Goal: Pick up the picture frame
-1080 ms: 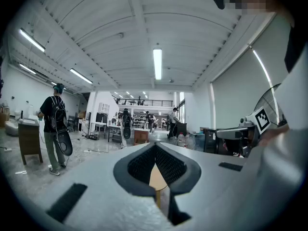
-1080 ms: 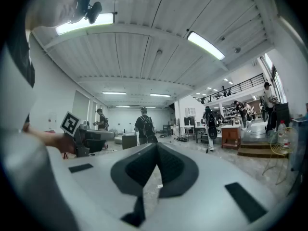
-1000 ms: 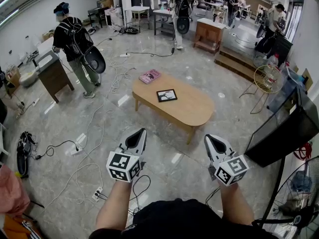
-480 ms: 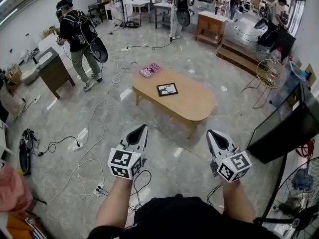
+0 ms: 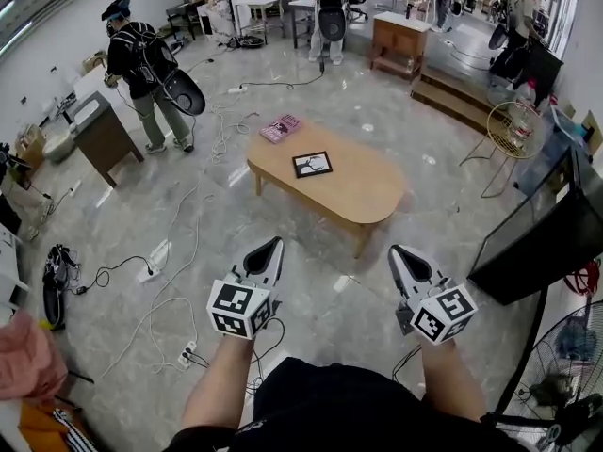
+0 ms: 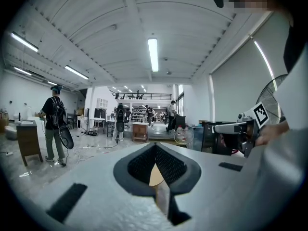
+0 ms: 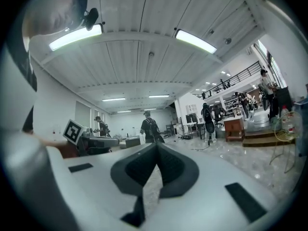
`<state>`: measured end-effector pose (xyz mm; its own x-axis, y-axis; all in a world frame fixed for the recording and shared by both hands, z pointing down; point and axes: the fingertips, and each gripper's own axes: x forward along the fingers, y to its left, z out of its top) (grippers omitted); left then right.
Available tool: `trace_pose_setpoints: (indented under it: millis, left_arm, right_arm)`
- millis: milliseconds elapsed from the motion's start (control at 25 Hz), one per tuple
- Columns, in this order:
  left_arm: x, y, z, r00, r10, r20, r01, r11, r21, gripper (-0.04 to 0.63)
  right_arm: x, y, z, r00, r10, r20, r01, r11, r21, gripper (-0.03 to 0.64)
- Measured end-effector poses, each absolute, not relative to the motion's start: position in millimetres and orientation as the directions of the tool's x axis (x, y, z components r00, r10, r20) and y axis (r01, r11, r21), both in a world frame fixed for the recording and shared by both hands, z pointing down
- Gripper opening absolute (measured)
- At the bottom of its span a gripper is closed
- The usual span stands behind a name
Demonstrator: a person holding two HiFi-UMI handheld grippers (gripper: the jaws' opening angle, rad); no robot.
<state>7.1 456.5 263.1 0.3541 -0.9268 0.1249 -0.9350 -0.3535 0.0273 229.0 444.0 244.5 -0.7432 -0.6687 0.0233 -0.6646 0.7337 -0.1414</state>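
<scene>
Head view: the picture frame (image 5: 312, 164) lies flat on the oval table (image 5: 372, 196), upper centre of the picture, a bit higher than 1 s ago. L gripper (image 5: 271, 246) and R gripper (image 5: 397, 251) are at the lower centre, well apart from the frame.
L gripper view: jaws clenched, nothing between.
R gripper view: same, clenched and empty.

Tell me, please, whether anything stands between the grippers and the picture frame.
Nothing visible does: only floor separates the left gripper and right gripper from the table, and the picture frame lies uncovered, apart from the pink book.
</scene>
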Motion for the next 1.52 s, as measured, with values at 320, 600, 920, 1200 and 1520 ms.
trace_pose_setpoints:
  millis: [320,600,920,1200,1520]
  left_arm:
    - [13.3,445.0,283.9,0.329,-0.934,0.142,-0.944,-0.322,0.074,0.009]
    - [-1.9,394.8,297.3,0.396,-0.907,0.143,-0.918,-0.389,0.076,0.009]
    - [-70.3,294.6,312.5,0.412,-0.897,0.158,-0.910,-0.399,0.109,0.009]
    - [-131.1,230.6,315.8,0.396,-0.903,0.164,-0.916,-0.379,0.129,0.009]
    - [-190.8,180.9,313.7,0.376,-0.913,0.160,-0.921,-0.349,0.173,0.009]
  right_arm:
    - [224.6,438.1,257.4,-0.764,-0.645,0.029,-0.639,0.749,-0.174,0.006]
    - [191.9,384.3,266.3,-0.766,-0.641,0.047,-0.635,0.745,-0.204,0.006]
    - [103.2,278.2,265.4,-0.790,-0.611,0.041,-0.602,0.764,-0.233,0.006]
    - [47.4,213.2,268.1,-0.800,-0.596,0.072,-0.595,0.770,-0.231,0.006]
    - [15.9,166.0,256.2,-0.773,-0.630,0.074,-0.628,0.745,-0.225,0.006]
